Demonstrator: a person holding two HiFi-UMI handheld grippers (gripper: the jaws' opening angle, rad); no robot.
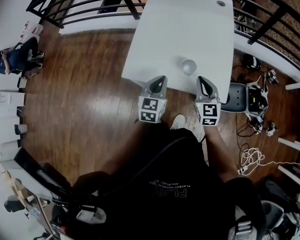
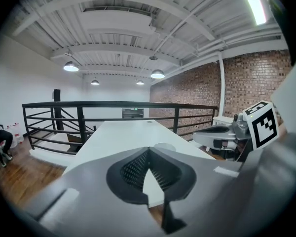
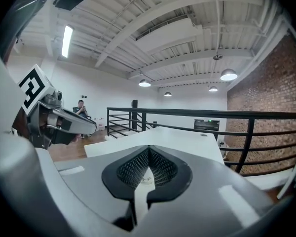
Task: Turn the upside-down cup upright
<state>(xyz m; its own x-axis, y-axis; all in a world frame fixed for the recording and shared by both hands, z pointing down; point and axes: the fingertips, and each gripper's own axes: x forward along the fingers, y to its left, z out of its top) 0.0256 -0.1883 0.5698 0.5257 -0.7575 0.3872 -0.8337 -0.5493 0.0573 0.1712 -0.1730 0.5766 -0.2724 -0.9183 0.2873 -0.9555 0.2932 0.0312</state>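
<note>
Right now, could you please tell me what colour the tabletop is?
The tabletop is plain white, clearest in the head view.

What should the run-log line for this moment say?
left gripper: shut, empty | right gripper: shut, empty | cup: on table, untouched

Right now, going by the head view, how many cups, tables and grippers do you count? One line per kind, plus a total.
cup: 1, standing on the table
table: 1, white
grippers: 2, the left gripper and the right gripper
Total: 4
</note>
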